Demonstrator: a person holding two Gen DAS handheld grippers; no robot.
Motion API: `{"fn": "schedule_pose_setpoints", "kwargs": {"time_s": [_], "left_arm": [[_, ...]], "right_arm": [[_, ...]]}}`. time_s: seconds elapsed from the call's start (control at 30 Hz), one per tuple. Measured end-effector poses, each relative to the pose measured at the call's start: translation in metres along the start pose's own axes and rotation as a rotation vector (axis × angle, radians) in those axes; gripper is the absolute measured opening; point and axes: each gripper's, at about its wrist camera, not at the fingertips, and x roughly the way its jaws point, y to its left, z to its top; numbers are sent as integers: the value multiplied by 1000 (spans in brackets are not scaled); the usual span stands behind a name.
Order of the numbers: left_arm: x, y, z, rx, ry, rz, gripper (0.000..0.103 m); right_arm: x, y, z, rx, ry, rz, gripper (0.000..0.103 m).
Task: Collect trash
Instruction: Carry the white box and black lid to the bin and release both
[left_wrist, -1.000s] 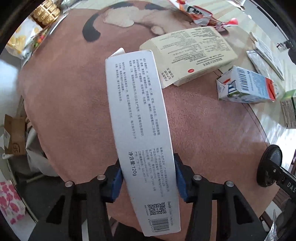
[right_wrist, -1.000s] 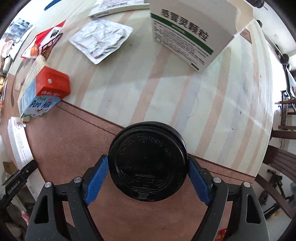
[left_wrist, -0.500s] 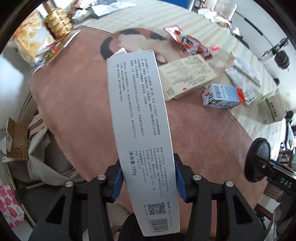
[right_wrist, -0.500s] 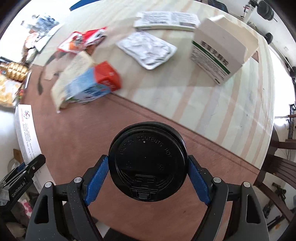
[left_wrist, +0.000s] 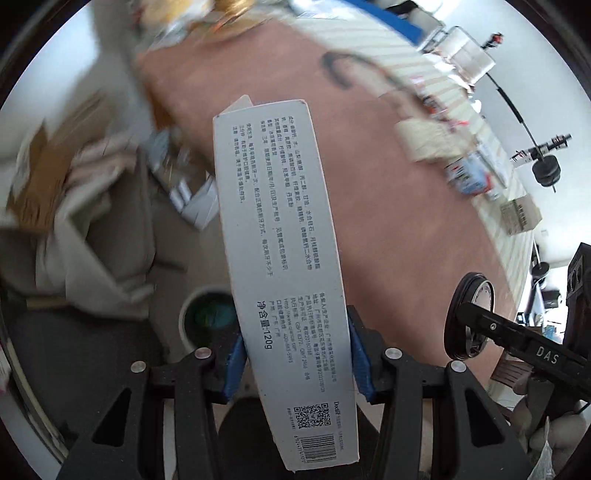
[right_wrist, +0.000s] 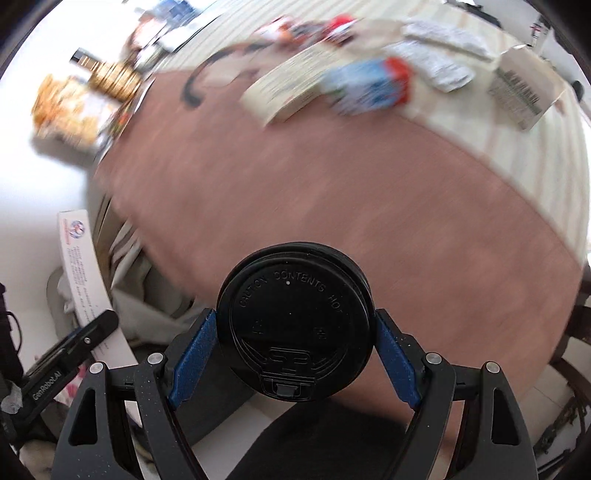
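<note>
left gripper (left_wrist: 295, 363) clamped on long toothpaste box (left_wrist: 280, 236), carried over floor clutter beside table | right gripper (right_wrist: 293, 363) gripping black-lidded cup (right_wrist: 293, 326) by its sides | box probably light, crushable cardboard: hold flat faces | cup lid could pop: grip below rim

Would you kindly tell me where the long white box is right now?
The long white box is clamped in the left tool, filling the middle of the left wrist view, out past the table edge over a light bag on the floor.
</note>
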Motion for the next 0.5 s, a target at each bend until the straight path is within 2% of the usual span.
{"fn": "schedule_pose_setpoints", "kwargs": {"time_s": [0.13, 0.27, 0.33, 0.5], "left_arm": [[40, 72, -36, -82, 106, -19, 45], [121, 138, -64, -181, 256, -52, 45], [171, 166, -75, -236, 323, -69, 45], [281, 211, -86, -286, 407, -42, 47]], "right_arm": [[48, 45, -54, -34, 70, 21, 85], [123, 71, -97, -67, 152, -15, 85], [165, 74, -110, -69, 192, -31, 85], [274, 64, -130, -69, 269, -63, 85]]}}
